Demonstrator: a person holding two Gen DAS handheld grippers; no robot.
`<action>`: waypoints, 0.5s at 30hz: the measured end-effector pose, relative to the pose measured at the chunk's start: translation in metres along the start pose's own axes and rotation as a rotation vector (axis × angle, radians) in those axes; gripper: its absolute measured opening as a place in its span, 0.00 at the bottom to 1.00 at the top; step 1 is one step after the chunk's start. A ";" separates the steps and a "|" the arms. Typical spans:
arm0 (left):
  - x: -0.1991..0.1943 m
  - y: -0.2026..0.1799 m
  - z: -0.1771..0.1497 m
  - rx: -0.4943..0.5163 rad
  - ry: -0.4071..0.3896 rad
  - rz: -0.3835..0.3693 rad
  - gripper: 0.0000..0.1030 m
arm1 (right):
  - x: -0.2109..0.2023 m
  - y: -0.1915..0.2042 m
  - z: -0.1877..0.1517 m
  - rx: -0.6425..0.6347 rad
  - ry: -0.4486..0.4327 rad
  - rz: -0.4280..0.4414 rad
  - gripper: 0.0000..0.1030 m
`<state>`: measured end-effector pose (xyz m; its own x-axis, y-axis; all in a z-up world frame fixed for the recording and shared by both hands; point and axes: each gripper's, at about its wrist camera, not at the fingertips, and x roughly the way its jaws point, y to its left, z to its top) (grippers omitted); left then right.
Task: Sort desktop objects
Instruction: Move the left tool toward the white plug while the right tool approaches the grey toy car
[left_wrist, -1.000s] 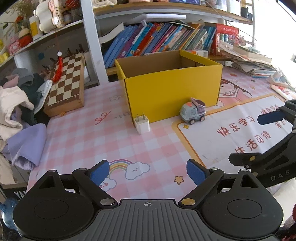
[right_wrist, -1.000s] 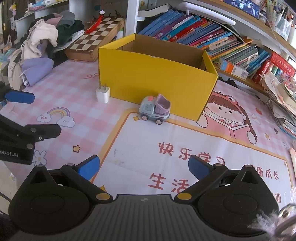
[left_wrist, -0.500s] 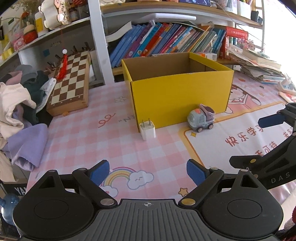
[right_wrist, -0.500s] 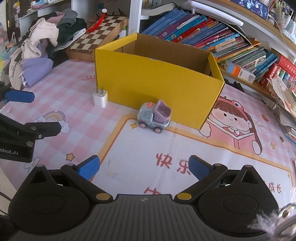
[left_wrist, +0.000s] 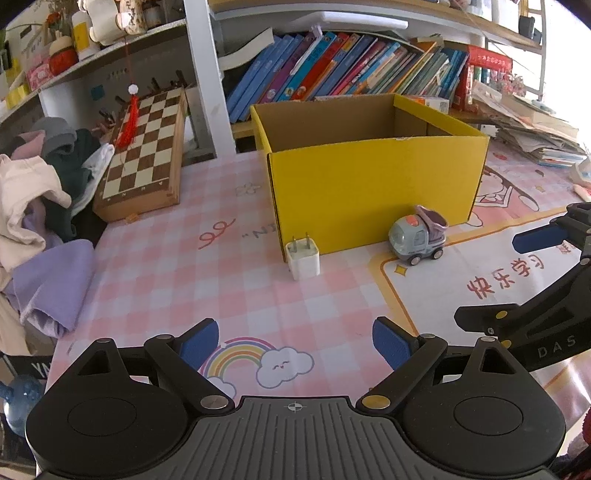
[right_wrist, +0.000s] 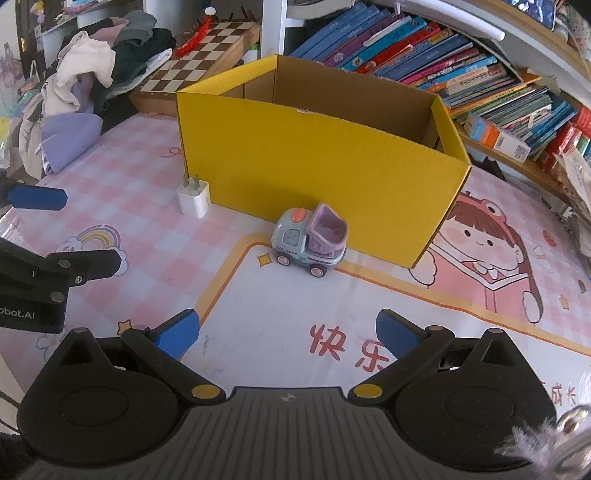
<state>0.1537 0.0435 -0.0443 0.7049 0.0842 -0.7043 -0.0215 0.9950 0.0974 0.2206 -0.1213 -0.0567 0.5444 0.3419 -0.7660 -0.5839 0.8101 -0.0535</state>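
Note:
An open yellow cardboard box (left_wrist: 373, 192) (right_wrist: 314, 162) stands on the pink checked desk mat, and what I can see of its inside looks bare. A white plug charger (left_wrist: 303, 257) (right_wrist: 194, 196) stands at the box's front left corner. A small grey toy truck with a purple bed (left_wrist: 417, 236) (right_wrist: 310, 242) sits against the box's front wall. My left gripper (left_wrist: 293, 345) is open, short of the charger. My right gripper (right_wrist: 288, 330) is open, short of the truck. Nothing lies between either pair of fingers.
A folded chessboard (left_wrist: 146, 157) leans at the back left beside a pile of clothes (left_wrist: 40, 206). Rows of books (left_wrist: 351, 70) fill the shelf behind the box. Stacked papers (left_wrist: 532, 129) lie at the far right.
Both grippers have moved forward toward the box; the charger and the truck look larger and nearer. Both stay open. The objects have not moved.

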 end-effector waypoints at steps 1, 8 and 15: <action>0.002 0.000 0.000 -0.002 0.004 0.002 0.90 | 0.003 -0.001 0.001 0.003 0.003 0.004 1.00; 0.011 0.002 0.004 -0.016 0.019 0.022 0.90 | 0.022 -0.009 0.010 0.025 0.010 0.025 0.98; 0.017 0.000 0.006 -0.015 0.033 0.037 0.90 | 0.042 -0.013 0.023 0.040 0.017 0.049 0.98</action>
<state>0.1699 0.0449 -0.0517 0.6797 0.1222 -0.7233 -0.0575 0.9919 0.1135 0.2650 -0.1069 -0.0734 0.5051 0.3738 -0.7779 -0.5851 0.8109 0.0097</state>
